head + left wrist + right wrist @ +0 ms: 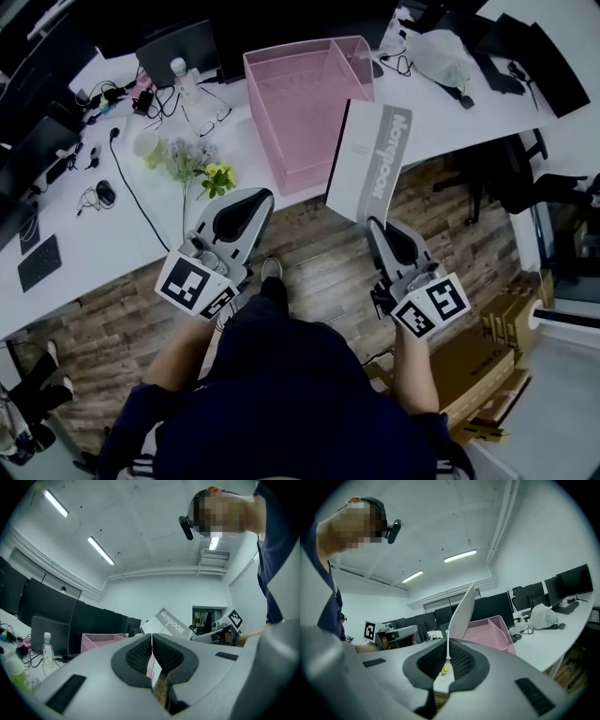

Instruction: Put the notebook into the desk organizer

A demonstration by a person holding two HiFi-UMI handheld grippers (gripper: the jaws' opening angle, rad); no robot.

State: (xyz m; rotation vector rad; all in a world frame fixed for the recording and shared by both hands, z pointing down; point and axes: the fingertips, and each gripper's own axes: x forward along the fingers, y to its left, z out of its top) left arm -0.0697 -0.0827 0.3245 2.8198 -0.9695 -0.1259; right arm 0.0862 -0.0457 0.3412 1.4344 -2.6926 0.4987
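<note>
Claws sit nearest to us, one in each of our hands, above the wood floor point(319, 272). Our left claw point(259, 199) is closed, its pads pressed together with nothing between them. It hangs free just short of the counter's near edge. Our right claw point(373, 225) is clamped on the lower edge of the notebook point(370, 159). In the right gripper view the thin white cover stands pinched between the pads and rises away from us at a lean.

The notebook hangs in the air over the near edge of the white counter point(103, 234), with its grey printed band turned up toward our head camera. In that view its top edge overlaps the right front corner of the pink desk organizer point(300, 103); we cannot tell whether the two touch. The notebook is not inside the organizer.

Farther along the counter, left of the organizer, lie a bunch of flowers point(192, 164) and a small bottle point(178, 70). Far to the right sits a white bag point(441, 52). Dark monitors point(574, 581) line the back.
</note>
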